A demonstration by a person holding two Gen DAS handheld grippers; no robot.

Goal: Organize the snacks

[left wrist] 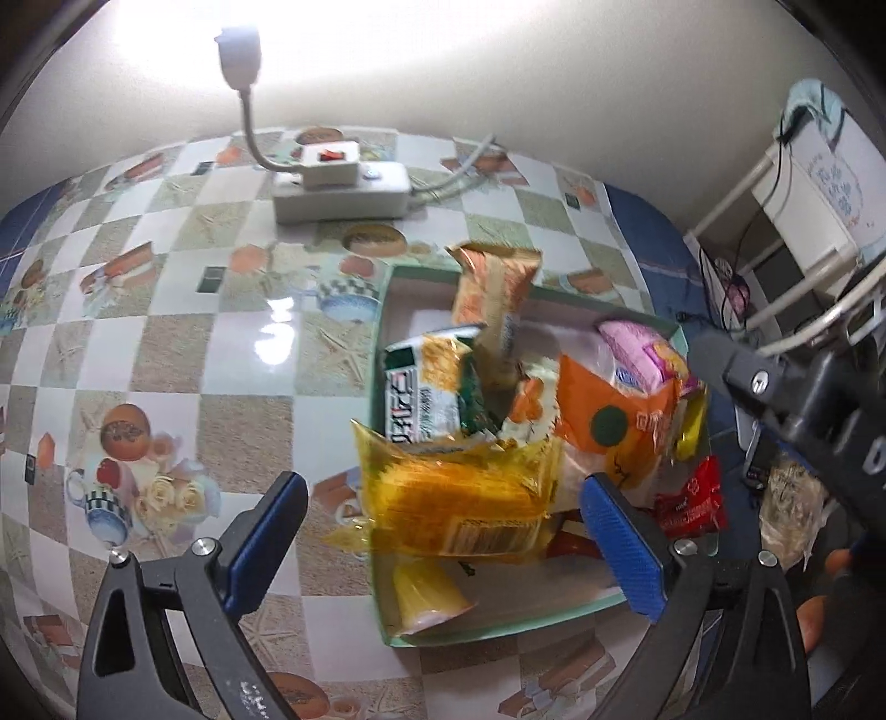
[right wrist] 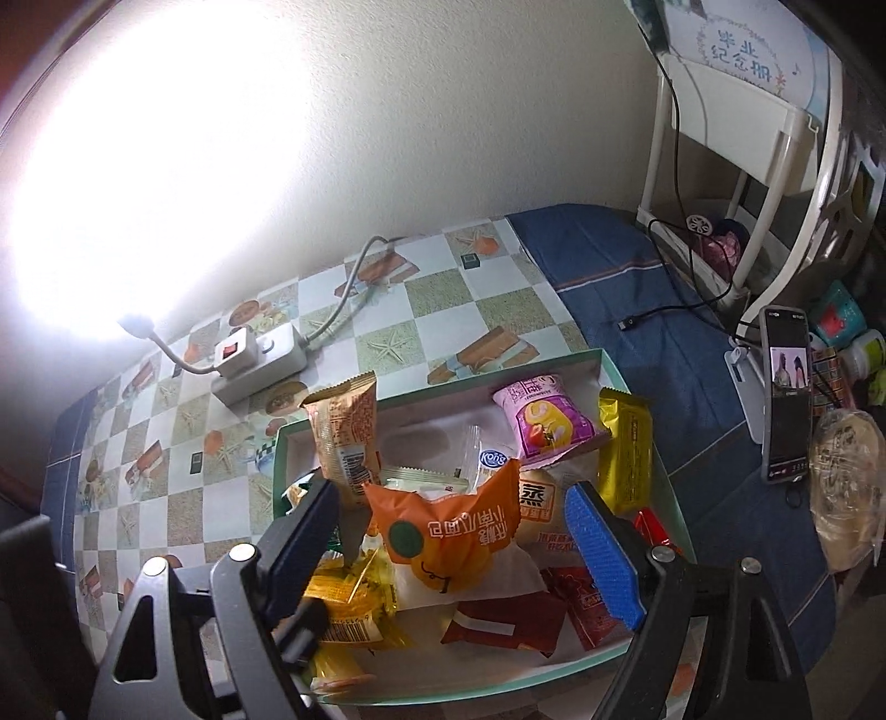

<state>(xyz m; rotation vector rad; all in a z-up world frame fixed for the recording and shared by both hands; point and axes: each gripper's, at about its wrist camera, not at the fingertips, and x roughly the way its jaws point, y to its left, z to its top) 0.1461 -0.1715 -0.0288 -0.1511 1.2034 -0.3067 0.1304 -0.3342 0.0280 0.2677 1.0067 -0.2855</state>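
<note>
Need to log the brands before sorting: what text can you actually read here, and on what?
"毕业纪念册": white album on the shelf.
"Kois": clear wrapper in the box.
"蒸": bun pack.
Orange packet: characters upside down, unreadable.
Pink packet, barcodes: too small.

We see a shallow green-rimmed box (right wrist: pixel 437 396) on the checked tabletop, near its right edge, crowded with snacks. An orange bun packet (right wrist: pixel 448 534) leans upright in the middle, with a tan packet (right wrist: pixel 343 437) standing on end at the box's far left corner. A pink roll packet (right wrist: pixel 545 421) lies by the far rim, a gold bar (right wrist: pixel 626 454) against the right wall. A yellow cake packet (left wrist: pixel 459 498) overhangs the left rim. Red packets (right wrist: pixel 554 609) lie flat toward the near right corner.
</note>
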